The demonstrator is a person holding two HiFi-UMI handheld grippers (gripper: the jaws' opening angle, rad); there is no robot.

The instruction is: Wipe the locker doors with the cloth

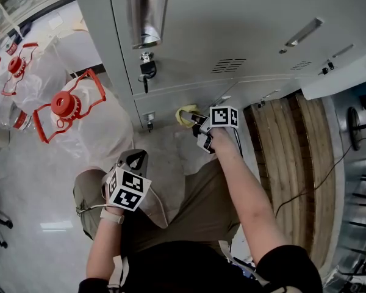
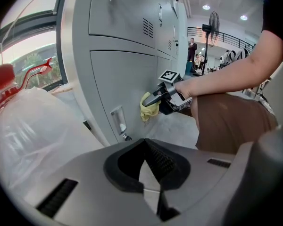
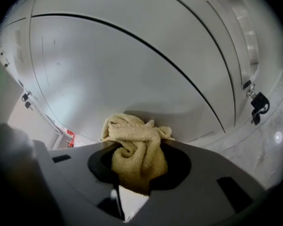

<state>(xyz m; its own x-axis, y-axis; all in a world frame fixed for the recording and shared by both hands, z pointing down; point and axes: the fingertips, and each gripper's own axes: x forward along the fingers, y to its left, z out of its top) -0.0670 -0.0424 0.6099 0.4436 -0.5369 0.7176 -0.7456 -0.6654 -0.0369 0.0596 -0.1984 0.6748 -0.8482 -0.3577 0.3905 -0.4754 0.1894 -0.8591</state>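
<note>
A crumpled yellow cloth point(image 1: 185, 115) point(image 3: 134, 145) is pinched in my right gripper point(image 1: 195, 119) point(image 3: 134, 166) and pressed against a lower grey locker door point(image 1: 171, 99) point(image 3: 132, 69). The left gripper view shows this from the side: the cloth point(image 2: 149, 107) touches the door point(image 2: 118, 79) just right of its latch, with the right gripper point(image 2: 155, 98) behind it. My left gripper point(image 1: 136, 159) point(image 2: 148, 161) hangs back from the lockers above the person's knee, jaws together and holding nothing.
Big water bottles with red caps and handles point(image 1: 64, 105) point(image 2: 4, 79) stand left of the lockers. A padlock point(image 1: 147, 69) hangs on the upper door; a latch point(image 1: 149, 121) point(image 2: 119, 121) juts from the lower one. Wooden boards point(image 1: 293, 145) and a cable point(image 1: 305, 191) lie at the right.
</note>
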